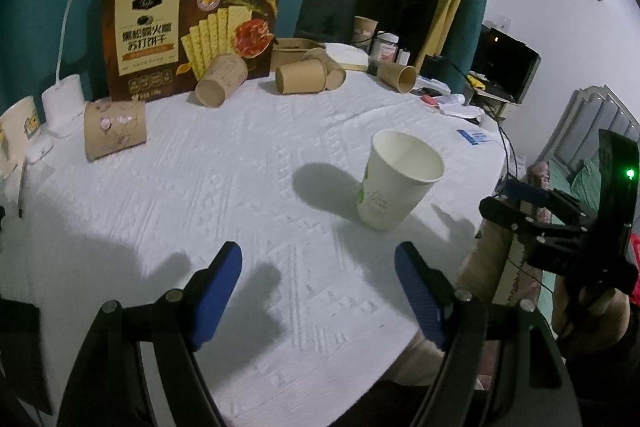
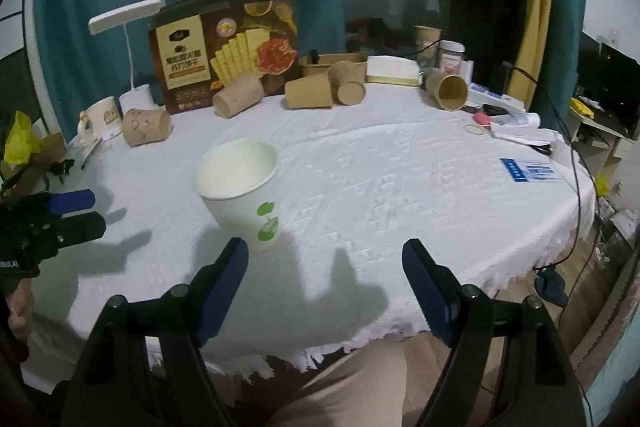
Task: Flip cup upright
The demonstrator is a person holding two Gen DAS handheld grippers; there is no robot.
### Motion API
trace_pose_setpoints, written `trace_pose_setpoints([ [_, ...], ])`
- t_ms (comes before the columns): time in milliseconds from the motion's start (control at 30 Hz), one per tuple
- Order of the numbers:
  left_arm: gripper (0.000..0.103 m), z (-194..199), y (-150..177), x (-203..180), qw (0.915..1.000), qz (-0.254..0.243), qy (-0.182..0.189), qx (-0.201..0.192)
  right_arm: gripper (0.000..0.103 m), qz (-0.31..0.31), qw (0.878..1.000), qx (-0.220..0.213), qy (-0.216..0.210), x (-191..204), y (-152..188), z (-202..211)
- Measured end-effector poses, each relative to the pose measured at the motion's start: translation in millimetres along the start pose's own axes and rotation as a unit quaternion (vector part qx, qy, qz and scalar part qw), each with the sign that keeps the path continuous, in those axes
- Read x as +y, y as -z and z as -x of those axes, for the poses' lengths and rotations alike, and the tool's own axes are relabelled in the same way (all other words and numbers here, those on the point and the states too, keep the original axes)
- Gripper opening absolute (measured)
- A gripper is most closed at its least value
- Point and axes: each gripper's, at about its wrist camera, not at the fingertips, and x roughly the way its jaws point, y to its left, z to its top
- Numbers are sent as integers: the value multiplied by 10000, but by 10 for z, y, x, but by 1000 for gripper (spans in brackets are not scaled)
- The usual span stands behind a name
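A white paper cup with green print [image 1: 396,179] stands upright, mouth up, on the white tablecloth [image 1: 240,187]. It also shows in the right wrist view [image 2: 244,191], just ahead of that gripper's left finger. My left gripper [image 1: 318,291] is open and empty, back from the cup and to its left. My right gripper [image 2: 324,287] is open and empty, near the table's front edge, with the cup ahead and to the left. The right gripper's body appears at the right edge of the left wrist view [image 1: 560,227].
Several brown paper cups lie on their sides along the back [image 1: 222,79] [image 1: 114,125] [image 1: 302,77] [image 1: 398,77]. A cracker box [image 1: 188,23], white desk lamp [image 1: 64,99], mug [image 2: 100,119] and clutter stand at the back. A blue card [image 2: 528,171] lies right.
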Motion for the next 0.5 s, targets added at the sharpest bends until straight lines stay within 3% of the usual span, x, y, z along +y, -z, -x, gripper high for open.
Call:
trace_pose_setpoints([
  [267,85,203,-181,-136,9993,-221,26,-298,77,-266,9994,-172,142,-245,-189,280],
  [500,89,484,-340,-340,9943,-660,-317,-769,77,-390,9976,-482,304,-403,-386,623],
])
